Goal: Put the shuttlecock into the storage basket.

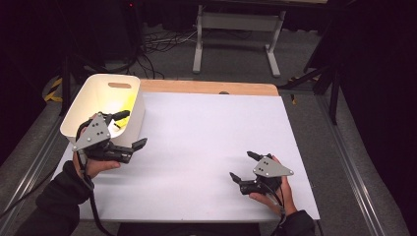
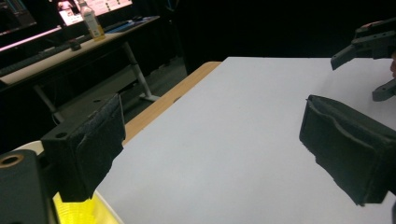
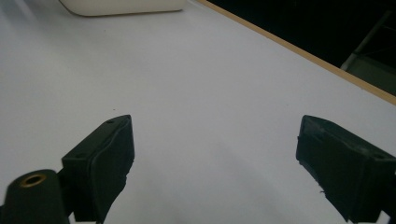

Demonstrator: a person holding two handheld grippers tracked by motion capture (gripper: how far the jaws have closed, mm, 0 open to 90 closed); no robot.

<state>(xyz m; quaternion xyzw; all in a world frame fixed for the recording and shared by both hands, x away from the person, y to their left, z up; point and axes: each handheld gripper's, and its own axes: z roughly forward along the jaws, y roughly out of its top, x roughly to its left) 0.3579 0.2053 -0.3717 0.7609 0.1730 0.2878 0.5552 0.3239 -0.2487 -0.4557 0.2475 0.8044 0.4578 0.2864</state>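
The left gripper [image 1: 132, 130] hangs with its jaws spread wide and nothing between them, right at the near corner of the white bin [image 1: 129, 115], one jaw over the bin's rim and the other out over the bare table [image 1: 211, 132]; something yellow [image 1: 119, 105] lies inside the bin just behind that upper jaw, and the left gripper view catches a yellow patch [image 2: 86, 212] low beside its own left jaw. What the yellow thing is cannot be told from here. The right gripper [image 1: 244, 166] rests well apart from the bin, toward the table's near right side, jaws likewise parted and empty, with only plain white surface ahead of it in the right gripper view and the bin's wall [image 3: 123, 6] far off beyond its tips. Judging by this, the putting-away looks done: the yellow thing sits in the bin, neither claw carries anything, and no loose item lies on the table near either one. What may remain is only drawing the left gripper clear of the rim
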